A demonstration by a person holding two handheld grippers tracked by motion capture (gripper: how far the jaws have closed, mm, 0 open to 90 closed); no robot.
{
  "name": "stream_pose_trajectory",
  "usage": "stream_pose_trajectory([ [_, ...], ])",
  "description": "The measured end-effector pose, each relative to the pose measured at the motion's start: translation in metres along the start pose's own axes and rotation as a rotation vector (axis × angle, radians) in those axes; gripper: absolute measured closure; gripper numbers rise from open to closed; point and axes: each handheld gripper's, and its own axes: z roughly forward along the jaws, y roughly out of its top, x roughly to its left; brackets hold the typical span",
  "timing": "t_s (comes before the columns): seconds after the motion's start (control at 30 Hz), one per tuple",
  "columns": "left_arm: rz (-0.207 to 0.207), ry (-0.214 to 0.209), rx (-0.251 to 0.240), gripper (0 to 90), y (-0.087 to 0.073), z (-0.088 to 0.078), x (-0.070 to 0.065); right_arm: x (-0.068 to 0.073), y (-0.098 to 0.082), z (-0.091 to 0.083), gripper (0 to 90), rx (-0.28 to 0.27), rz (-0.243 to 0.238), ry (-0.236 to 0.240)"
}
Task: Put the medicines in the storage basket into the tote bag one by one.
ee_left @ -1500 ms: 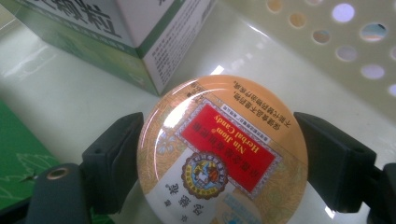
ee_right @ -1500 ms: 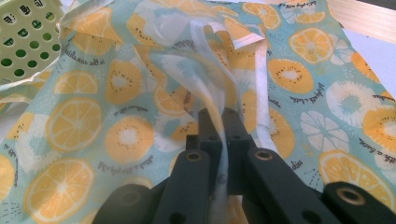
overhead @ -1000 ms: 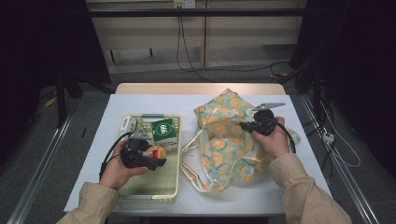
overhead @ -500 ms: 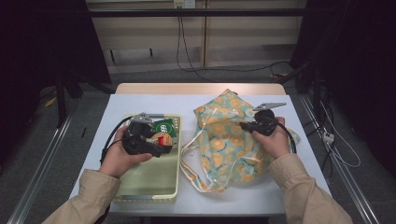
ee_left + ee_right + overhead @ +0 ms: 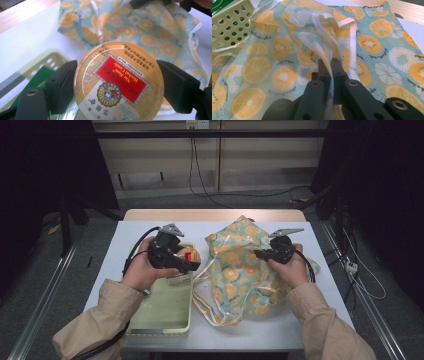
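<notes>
The left gripper (image 5: 192,263) has risen out of the pale green basket (image 5: 165,317) since a second ago, clamped on the round herbal candy tin (image 5: 118,81), which now hangs above the basket's far end beside the fruit-print bag (image 5: 240,275). The right gripper (image 5: 331,65) stays pinched on the bag's rim, unmoved.

The right tool (image 5: 329,63) has its black jaws pinched together on a thin fold of the citrus-print bag (image 5: 287,65). A perforated pale-green basket (image 5: 229,23) touches the bag's upper-left edge on the white worktop (image 5: 412,27).
</notes>
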Motion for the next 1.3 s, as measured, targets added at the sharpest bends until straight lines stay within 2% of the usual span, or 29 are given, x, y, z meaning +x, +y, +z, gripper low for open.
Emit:
stream_pose_trajectory([
  [0.07,0.012,-0.001,0.002,20.4,0.005,0.005,-0.003,0.0,0.0,0.0,89.4,-0.001,0.0,0.001],
  [0.1,0.019,0.035,0.014,20.4,0.007,0.008,-0.005,0.0,0.0,0.0,89.4,-0.001,0.001,0.0],
  [0.13,0.024,0.006,0.005,20.4,0.009,0.011,-0.005,-0.001,0.0,0.0,89.4,-0.002,0.0,0.0],
  [0.23,0.028,-0.011,-0.003,20.4,0.016,0.018,-0.007,-0.001,0.001,0.0,89.4,-0.003,0.004,-0.001],
  [0.4,0.065,-0.012,-0.016,20.4,0.026,0.031,-0.015,0.0,0.004,-0.001,89.4,-0.009,0.003,0.003],
  [0.6,0.069,-0.027,-0.029,20.4,0.034,0.049,-0.02,0.0,0.009,-0.004,89.4,-0.017,0.0,0.001],
  [0.77,0.075,-0.036,-0.028,20.4,0.038,0.062,-0.022,0.002,0.013,-0.004,89.4,-0.02,-0.006,0.004],
  [0.97,0.114,-0.044,-0.008,20.3,0.043,0.074,-0.026,0.003,0.017,-0.004,89.4,-0.021,-0.008,0.002],
  [1.3,0.109,-0.057,-0.02,20.3,0.048,0.09,-0.029,0.002,0.017,-0.006,89.4,-0.029,-0.004,0.004],
])
